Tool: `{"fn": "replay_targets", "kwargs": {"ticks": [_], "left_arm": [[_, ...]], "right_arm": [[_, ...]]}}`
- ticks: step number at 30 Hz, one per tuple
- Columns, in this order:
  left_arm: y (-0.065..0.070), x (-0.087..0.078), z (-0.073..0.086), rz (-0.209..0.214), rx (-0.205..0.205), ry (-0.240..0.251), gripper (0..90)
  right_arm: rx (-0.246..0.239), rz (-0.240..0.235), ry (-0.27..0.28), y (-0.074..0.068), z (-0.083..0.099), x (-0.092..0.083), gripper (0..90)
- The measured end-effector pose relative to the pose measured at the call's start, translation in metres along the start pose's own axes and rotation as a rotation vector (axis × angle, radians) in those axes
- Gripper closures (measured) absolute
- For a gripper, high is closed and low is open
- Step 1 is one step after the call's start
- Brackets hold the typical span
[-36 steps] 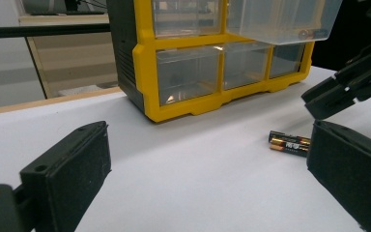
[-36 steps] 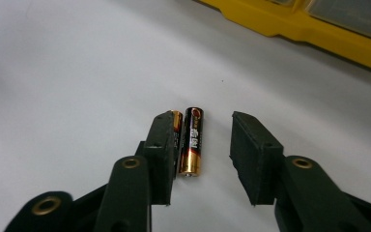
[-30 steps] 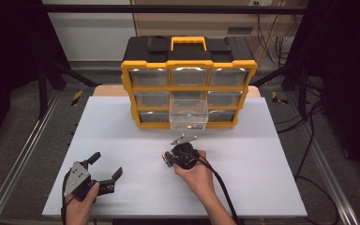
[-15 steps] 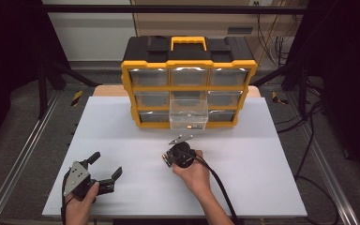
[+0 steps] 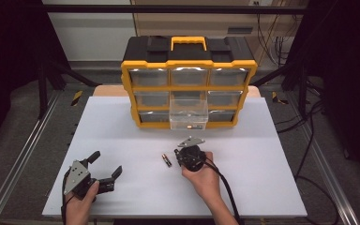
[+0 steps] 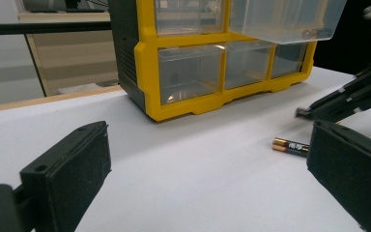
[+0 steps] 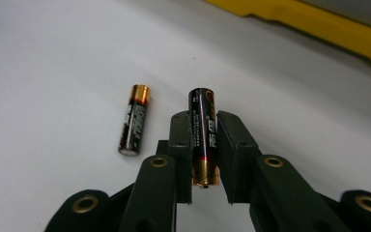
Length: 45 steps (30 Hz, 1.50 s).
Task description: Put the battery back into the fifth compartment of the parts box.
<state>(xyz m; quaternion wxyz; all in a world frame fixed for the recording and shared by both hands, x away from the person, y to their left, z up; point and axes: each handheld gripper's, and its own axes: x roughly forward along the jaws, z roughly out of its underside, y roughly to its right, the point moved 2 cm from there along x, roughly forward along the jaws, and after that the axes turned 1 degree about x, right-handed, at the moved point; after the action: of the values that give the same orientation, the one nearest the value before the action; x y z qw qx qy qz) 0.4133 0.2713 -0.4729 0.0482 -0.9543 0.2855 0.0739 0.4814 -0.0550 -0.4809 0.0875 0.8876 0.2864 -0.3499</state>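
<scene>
At the near left of the white table (image 5: 122,140) the left gripper (image 5: 107,169) rests low in the person's hand, its jaws spread wide with nothing between them; in the left gripper view the two black pads frame bare table. Right of it, near mid-table, a loose battery (image 5: 167,160) lies flat on the surface, its long axis running roughly toward and away from the person in the high view; in the right gripper view its copper-coloured end points away from the camera and the pale end toward it. Just to its right, close but apart, the right gripper (image 7: 204,126) is pinched narrow on a second battery (image 7: 203,133) — this held battery lies along the jaws, black end pointing forward past the tips, copper end back toward the gripper's body, nearly parallel to the loose one but reversed end for end. The right hand (image 5: 206,176) grips that tool from the near side, cable trailing to the table edge. Behind both, at the far side, stands a yellow-and-black organiser (image 5: 187,61) with clear drawers; its bottom middle drawer (image 5: 188,115) is pulled out — a small object lies inside, too small to identify.
</scene>
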Motion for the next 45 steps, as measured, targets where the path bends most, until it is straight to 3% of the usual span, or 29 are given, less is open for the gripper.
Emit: {"fn": "replay_targets", "kwargs": {"ticks": [6, 11, 21, 29, 38, 45], "left_arm": [[0.0, 0.0, -0.001, -0.004, -0.003, 0.007, 1.7], [0.0, -0.001, -0.001, -0.002, -0.007, 0.007, 1.7], [-0.001, -0.001, -0.001, -0.004, -0.004, 0.007, 1.7], [-0.002, -0.003, -0.001, -0.012, -0.004, 0.007, 1.7], [-0.002, -0.004, -0.001, -0.011, -0.006, 0.01, 1.7], [-0.003, -0.004, -0.001, -0.013, -0.008, 0.009, 1.7]], "right_arm": [[-0.001, 0.029, 0.074, 0.019, 0.006, -0.043, 76.8], [0.03, 0.053, 0.146, 0.035, 0.004, -0.077, 76.8], [0.066, 0.105, 0.236, 0.062, -0.003, -0.115, 76.9], [0.073, 0.138, 0.307, 0.078, -0.026, -0.15, 76.9], [0.07, 0.149, 0.36, 0.084, -0.061, -0.171, 76.8], [0.063, 0.135, 0.383, 0.084, -0.085, -0.172, 76.8]]}}
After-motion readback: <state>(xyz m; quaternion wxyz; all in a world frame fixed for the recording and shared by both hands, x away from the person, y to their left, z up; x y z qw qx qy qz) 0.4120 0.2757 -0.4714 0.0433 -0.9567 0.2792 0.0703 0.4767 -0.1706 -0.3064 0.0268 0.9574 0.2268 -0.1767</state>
